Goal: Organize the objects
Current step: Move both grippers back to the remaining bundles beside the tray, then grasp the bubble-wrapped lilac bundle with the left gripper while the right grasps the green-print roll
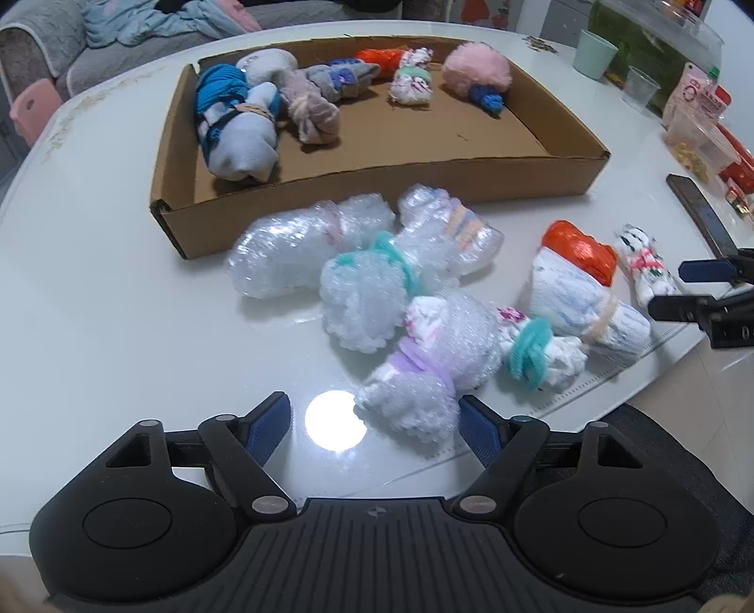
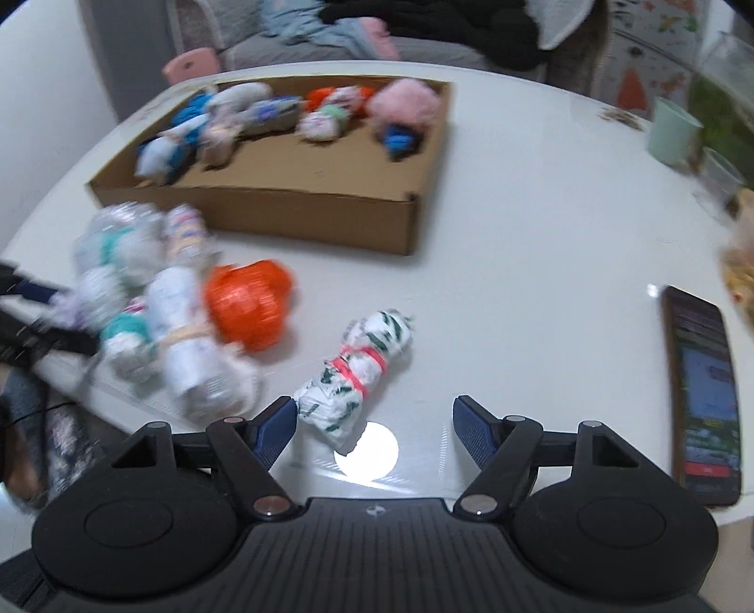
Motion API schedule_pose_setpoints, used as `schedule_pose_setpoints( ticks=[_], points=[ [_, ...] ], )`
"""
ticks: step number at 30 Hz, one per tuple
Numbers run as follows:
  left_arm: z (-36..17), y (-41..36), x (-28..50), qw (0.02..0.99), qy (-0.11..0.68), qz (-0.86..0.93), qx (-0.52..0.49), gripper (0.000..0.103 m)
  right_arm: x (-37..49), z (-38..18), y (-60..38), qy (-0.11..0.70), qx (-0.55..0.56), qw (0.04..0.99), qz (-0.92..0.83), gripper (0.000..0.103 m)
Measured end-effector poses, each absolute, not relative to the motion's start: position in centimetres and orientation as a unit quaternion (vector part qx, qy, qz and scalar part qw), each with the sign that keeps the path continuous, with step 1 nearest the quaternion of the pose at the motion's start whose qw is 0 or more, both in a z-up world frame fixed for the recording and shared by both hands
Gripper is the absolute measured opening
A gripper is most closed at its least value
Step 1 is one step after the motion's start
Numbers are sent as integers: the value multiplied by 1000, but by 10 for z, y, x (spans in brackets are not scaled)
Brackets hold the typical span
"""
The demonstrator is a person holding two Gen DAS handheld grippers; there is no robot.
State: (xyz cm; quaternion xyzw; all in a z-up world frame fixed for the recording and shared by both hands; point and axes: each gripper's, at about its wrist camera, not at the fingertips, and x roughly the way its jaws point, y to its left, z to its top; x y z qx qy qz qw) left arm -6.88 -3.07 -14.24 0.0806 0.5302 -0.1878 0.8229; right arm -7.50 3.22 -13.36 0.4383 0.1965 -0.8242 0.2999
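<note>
A shallow cardboard tray (image 1: 377,177) (image 2: 292,212) at the back of the white table holds several rolled bundles. More bundles lie loose in front of it: bubble-wrap rolls (image 1: 292,254), one with a purple band (image 1: 424,372), one with an orange end (image 1: 579,278) (image 2: 249,306), and a white roll with green print and a pink band (image 2: 358,372) (image 1: 645,269). My left gripper (image 1: 374,424) is open, its jaws on either side of the purple-banded roll's near end. My right gripper (image 2: 374,424) is open, the near end of the green-print roll beside its left finger (image 2: 278,424).
A phone (image 2: 702,391) (image 1: 702,217) lies at the right of the table. A green cup (image 1: 596,52) (image 2: 671,132), a clear cup (image 1: 641,87) and snack packs (image 1: 697,132) stand at the back right. The table's front edge is near the loose bundles. A sofa with clothes (image 1: 141,23) is behind.
</note>
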Motion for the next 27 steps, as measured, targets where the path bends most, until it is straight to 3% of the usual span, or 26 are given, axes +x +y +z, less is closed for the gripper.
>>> schedule_pose_setpoints(
  ticks=[12, 17, 21, 27],
  points=[
    [-141, -53, -71, 819, 517, -227, 100, 83, -85, -133, 20, 144, 469, 291, -821, 78],
    [-142, -57, -71, 818, 513, -239, 98, 76, -89, -137, 12, 156, 469, 283, -822, 71],
    [-141, -56, -69, 820, 509, -237, 108, 68, -91, -134, 16, 154, 466, 276, -826, 57],
    [-141, -54, -69, 822, 506, -233, 123, 61, -90, -134, 20, 163, 459, 274, -829, 51]
  ],
)
